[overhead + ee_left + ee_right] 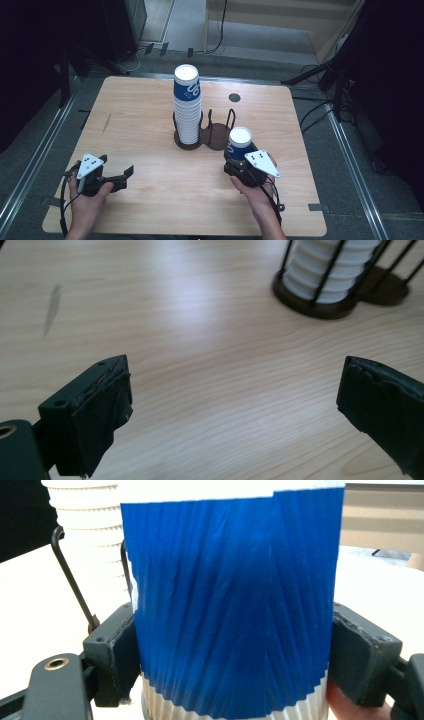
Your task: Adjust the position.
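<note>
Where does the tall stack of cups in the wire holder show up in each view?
High view: the cup stack stands at table centre, in the holder's left ring.
Left gripper view: its white base, top right.
Right gripper view: upper left, behind the held blue cup.
Shared landmark: the black wire holder.

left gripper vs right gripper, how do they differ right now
The left gripper has its jaws spread wide with nothing between them; the right gripper is shut on a blue paper cup. The left gripper sits off toward the table's left edge, away from the cup stack in the wire holder; the right one is just in front of that holder. Both are black, hand-held, and carry a grey plate.
</note>
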Demonstrator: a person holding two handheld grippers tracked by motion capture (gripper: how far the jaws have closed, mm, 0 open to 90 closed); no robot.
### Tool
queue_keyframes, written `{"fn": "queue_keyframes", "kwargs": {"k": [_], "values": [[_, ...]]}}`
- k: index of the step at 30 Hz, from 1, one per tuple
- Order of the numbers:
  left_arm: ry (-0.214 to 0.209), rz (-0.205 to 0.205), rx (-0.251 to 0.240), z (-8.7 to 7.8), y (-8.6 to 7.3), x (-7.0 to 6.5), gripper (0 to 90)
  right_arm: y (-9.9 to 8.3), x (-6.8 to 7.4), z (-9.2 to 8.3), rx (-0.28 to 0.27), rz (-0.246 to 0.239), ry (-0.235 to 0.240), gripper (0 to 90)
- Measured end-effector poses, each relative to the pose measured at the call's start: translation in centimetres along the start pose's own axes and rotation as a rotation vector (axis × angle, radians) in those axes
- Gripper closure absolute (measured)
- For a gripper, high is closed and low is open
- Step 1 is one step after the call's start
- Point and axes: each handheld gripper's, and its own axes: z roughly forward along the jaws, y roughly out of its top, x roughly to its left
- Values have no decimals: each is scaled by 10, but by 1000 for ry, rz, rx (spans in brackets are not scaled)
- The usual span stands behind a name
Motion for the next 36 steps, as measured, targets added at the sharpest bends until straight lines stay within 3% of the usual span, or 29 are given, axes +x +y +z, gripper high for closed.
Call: {"fn": "queue_keyframes", "kwargs": {"k": [3, 11, 18, 23, 28, 33, 36], "values": [[-11, 20, 9, 3, 7, -10, 0, 0, 0, -1, -4, -3, -5, 184], [-78, 44, -30, 11, 30, -30, 0, -1, 1, 0, 1, -19, -8, 184], [-112, 60, -56, 17, 44, -43, 0, -3, 2, 0, 3, -23, -8, 184], [-139, 75, -61, 23, 52, -53, 0, -3, 3, 0, 4, -22, -8, 184], [-156, 62, -68, 29, 59, -60, 0, -4, 5, 0, -4, -36, -10, 185], [-165, 93, -72, 34, 63, -66, 0, -6, 8, 2, 3, -51, -12, 184], [-197, 93, -60, 37, 62, -68, 0, -7, 9, 2, 4, -61, -14, 185]]}}
